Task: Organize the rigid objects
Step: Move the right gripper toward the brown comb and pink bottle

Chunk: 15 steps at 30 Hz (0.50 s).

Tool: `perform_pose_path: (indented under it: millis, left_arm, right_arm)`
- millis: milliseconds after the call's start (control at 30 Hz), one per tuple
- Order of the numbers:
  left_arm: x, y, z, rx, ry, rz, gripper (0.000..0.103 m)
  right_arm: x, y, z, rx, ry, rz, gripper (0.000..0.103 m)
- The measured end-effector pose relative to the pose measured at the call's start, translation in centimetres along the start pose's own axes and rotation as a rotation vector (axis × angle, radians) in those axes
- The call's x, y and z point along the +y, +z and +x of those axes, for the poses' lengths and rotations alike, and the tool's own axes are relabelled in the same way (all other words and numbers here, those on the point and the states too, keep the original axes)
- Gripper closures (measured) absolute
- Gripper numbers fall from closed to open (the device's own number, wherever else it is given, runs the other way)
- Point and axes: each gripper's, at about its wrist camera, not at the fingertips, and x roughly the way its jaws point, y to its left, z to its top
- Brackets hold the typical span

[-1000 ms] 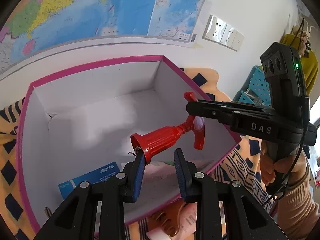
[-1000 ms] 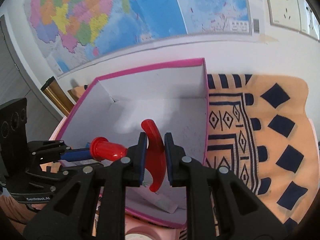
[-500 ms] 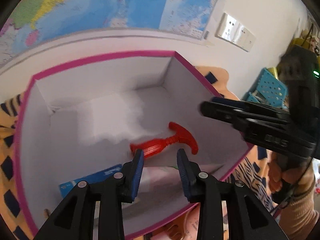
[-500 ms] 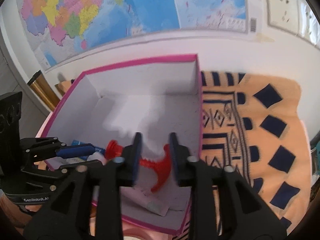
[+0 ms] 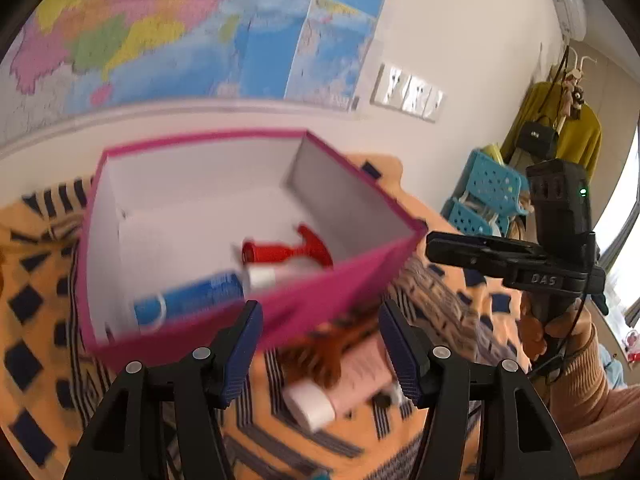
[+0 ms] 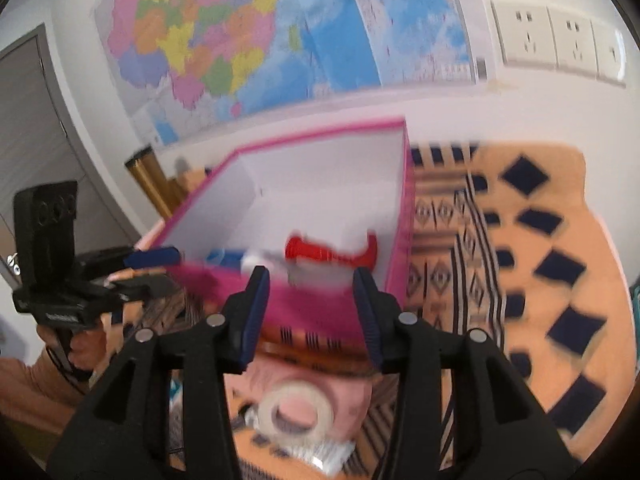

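- Two grippers frame the scene: the left gripper (image 5: 320, 344) and the right gripper (image 6: 312, 312) both stand with nothing between the fingers, their jaws opening as we view them.
- We find the red tool (image 5: 288, 250) lying on the floor of the pink box (image 5: 340, 284), toward its near right corner, beside a blue-and-white tube (image 5: 192, 300) that lies along the near wall.
- We judge the red tool stiff, light moulded plastic; its ribbed shaft offers the surest hold, while the curved cross-handle would tend to swing in a pinch.
- Outside the box, on the orange patterned cloth (image 6: 540, 280) just before the near wall, we see a pink tube (image 5: 344, 384) with a white cap and a roll of clear tape (image 6: 294, 410).
- We judge the pink tube somewhat yielding, best taken across its body; the tape roll is rigid, best pinched through its ring wall.
- Legible writing: "DAS" on the right gripper's body in the left wrist view. Print on the tubes and the wall map (image 6: 240, 40) is too blurred to read.
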Motion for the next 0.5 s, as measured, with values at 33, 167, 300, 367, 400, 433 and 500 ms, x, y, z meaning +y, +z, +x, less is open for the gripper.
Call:
perform_pose_path:
  millis: [33, 167, 300, 367, 400, 433, 500]
  left_arm:
    - [0.1, -0.6, 0.3, 0.02, -0.006, -0.017, 0.042]
    - [0.7, -2.2, 2.1, 0.092, -0.016, -0.076, 0.042]
    - [1.1, -3.4, 3.3, 0.138, -0.015, -0.114, 0.042]
    - [1.3, -3.8, 3.7, 0.156, -0.027, -0.131, 0.042]
    - [1.3, -3.8, 3.9, 0.162, -0.03, -0.134, 0.042]
    - [1.3, -3.9, 4.1, 0.17, -0.035, -0.137, 0.042]
    - [1.2, -3.9, 4.3, 0.179, -0.041, -0.14, 0.042]
  right_arm:
    - [-0.2, -0.8, 0.4, 0.024, -0.001, 0.007, 0.058]
    - [-1.4, -3.6, 2.5, 0.116, 0.003, 0.07, 0.058]
    - [-2.0, -5.8, 3.8, 0.171, 0.016, 0.111, 0.058]
    - [-1.8, -6.5, 4.0, 0.189, 0.032, 0.113, 0.058]
    - [-1.5, -6.8, 4.1, 0.198, 0.045, 0.106, 0.058]
    - [-1.2, -7.0, 4.1, 0.203, 0.053, 0.097, 0.058]
    - [-0.3, -7.3, 4.1, 0.22, 0.075, 0.061, 0.058]
